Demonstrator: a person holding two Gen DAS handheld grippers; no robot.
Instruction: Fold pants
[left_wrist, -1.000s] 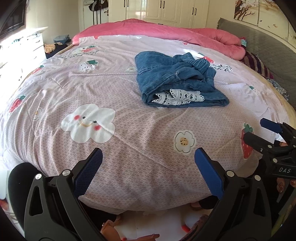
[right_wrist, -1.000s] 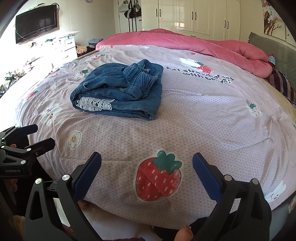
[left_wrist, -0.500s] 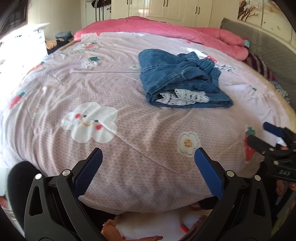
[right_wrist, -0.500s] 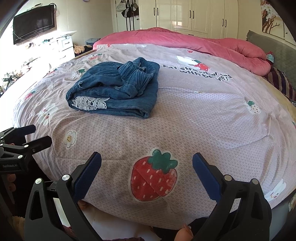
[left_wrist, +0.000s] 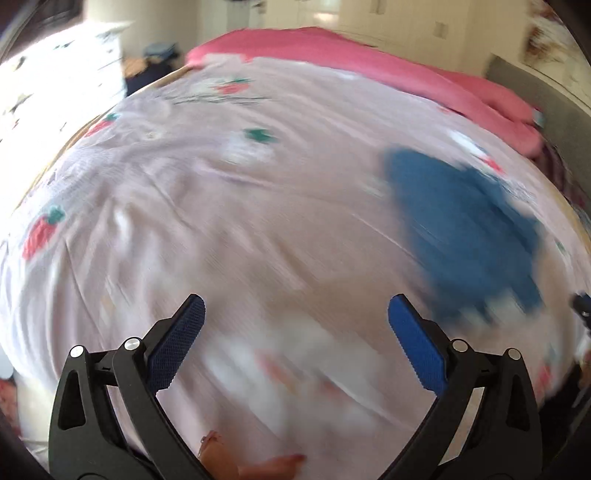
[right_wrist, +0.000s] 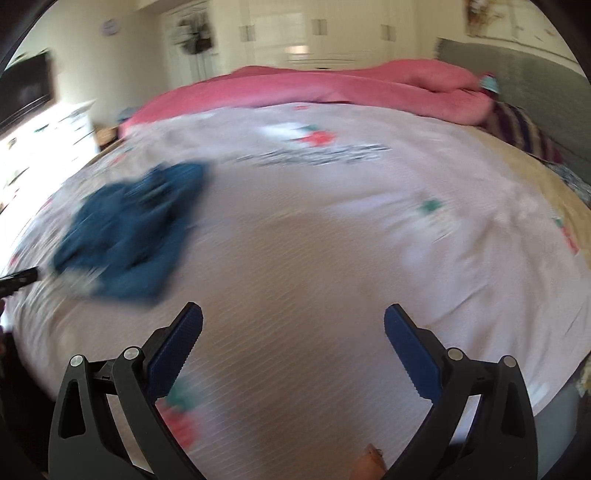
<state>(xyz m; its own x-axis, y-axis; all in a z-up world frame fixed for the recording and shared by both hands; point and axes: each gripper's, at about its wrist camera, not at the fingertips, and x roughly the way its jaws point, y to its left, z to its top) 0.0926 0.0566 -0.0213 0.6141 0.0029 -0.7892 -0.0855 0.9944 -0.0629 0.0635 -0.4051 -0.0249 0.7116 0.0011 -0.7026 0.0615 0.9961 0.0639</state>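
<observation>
The left tool (left_wrist: 295, 332) and right tool (right_wrist: 293, 343) both gape wide, holding nothing, over the bed (right_wrist: 332, 258). The blue pants (right_wrist: 125, 232) lie bunched between them: right of the left tool, left of the right, about equally near.

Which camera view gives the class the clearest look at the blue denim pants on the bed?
Neither is sharp; the right wrist view is slightly better, showing the whole blue denim pants as a rumpled bundle left of the open right tool. The left wrist view smears them into a plain blue patch at its right.
</observation>
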